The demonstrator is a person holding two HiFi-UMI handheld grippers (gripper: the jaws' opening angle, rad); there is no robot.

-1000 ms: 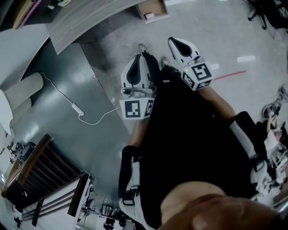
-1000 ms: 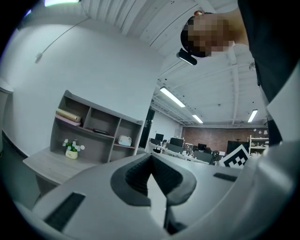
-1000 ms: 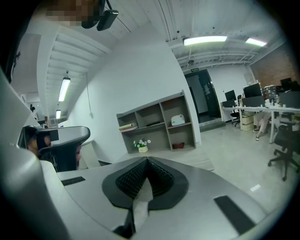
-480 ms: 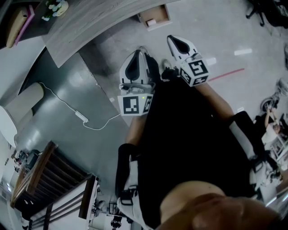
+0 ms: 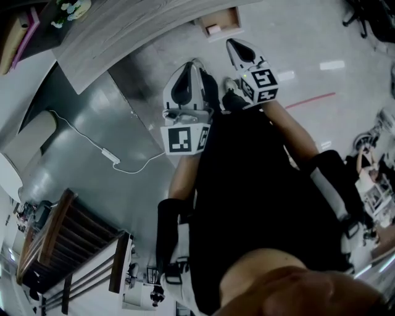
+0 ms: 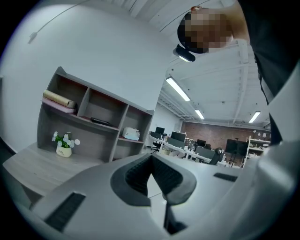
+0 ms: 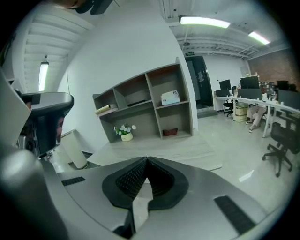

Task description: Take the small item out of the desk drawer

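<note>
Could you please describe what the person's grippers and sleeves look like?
Both the left gripper and the right gripper are white, tapered shells with black ribbed pads set into the tips. Each carries a white cube bearing black square markers. The person wears black sleeves and dark clothing.

Both grippers have moved toward the top of the head view. The right gripper (image 5: 232,44) has gone up and a little left, its marker cube sitting higher than before, and the left gripper (image 5: 193,64) has climbed by less, so more bare forearm shows behind each. The open drawer (image 5: 220,23) with the pink item (image 5: 213,29) has slid down and right from the top edge, nearer the right gripper's tip, while a pot of flowers (image 5: 69,7) has come further into the upper left corner on the desk (image 5: 117,37).
</note>
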